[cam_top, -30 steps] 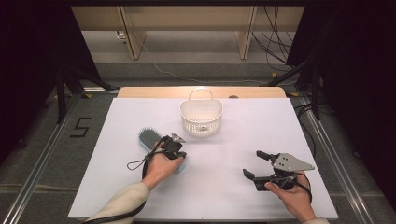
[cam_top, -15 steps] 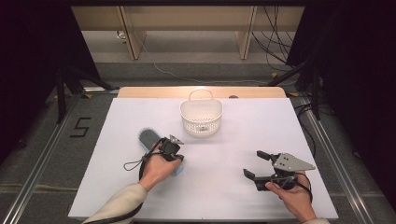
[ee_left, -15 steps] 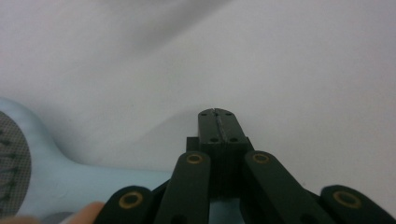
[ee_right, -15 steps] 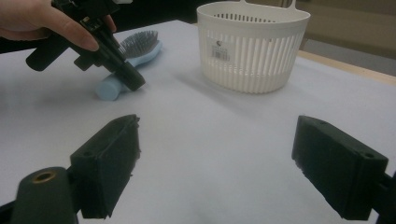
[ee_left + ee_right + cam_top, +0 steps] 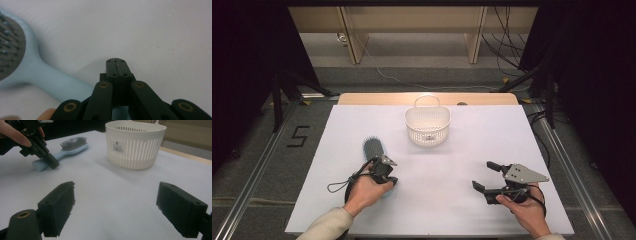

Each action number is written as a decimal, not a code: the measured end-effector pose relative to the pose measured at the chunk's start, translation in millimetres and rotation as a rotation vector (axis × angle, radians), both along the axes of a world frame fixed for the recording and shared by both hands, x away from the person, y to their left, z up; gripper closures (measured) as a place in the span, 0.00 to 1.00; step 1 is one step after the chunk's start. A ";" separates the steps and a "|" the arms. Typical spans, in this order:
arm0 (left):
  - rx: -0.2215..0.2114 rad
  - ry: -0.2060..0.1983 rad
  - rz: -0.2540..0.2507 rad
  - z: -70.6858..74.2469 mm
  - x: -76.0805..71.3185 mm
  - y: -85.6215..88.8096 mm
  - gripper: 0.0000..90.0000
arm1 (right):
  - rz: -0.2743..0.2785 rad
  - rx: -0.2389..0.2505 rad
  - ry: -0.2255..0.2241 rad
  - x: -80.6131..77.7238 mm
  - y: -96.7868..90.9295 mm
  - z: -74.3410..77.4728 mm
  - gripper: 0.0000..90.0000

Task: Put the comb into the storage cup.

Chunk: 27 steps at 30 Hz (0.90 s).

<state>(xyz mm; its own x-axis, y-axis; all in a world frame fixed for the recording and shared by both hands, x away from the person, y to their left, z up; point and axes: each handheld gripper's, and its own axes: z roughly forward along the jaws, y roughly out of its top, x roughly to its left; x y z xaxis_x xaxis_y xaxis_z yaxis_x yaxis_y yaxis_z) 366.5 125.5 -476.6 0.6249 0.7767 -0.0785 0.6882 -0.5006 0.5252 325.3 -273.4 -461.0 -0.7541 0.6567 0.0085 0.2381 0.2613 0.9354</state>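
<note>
Hairbrush (image 5: 374, 150): light blue, lying on the white table (image 5: 452, 200) at about 11 o'clock of the left gripper (image 5: 116, 60), handle just beside its closed, empty jaws. Right gripper (image 5: 482, 176): wide open, empty. Basket (image 5: 427, 125): sticker unreadable. Floor mark "5" (image 5: 298, 136).

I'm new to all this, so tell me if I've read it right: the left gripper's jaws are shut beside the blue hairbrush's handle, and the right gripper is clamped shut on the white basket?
Not quite. The right gripper stands open over bare table, well short of the white basket, as the right gripper view shows. The left gripper is shut beside the blue hairbrush.
</note>
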 end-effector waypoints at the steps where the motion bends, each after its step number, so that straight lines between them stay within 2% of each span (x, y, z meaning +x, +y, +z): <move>1: 0.000 0.000 0.000 0.0 0.0 0.0 1.00 | 0.000 0.000 0.000 0.0 0.0 0.0 0.17; 12: 0.011 0.014 0.021 0.2 -14.7 28.2 1.00 | -0.002 -0.004 0.001 0.4 0.1 -0.2 0.17; 16: 0.000 0.018 0.032 -0.3 -17.1 36.0 1.00 | -0.004 -0.004 0.001 0.4 0.1 -0.2 0.17; 27: 0.000 0.019 0.048 -0.5 -20.8 46.9 1.00 | -0.002 -0.005 -0.002 0.2 0.0 0.1 0.17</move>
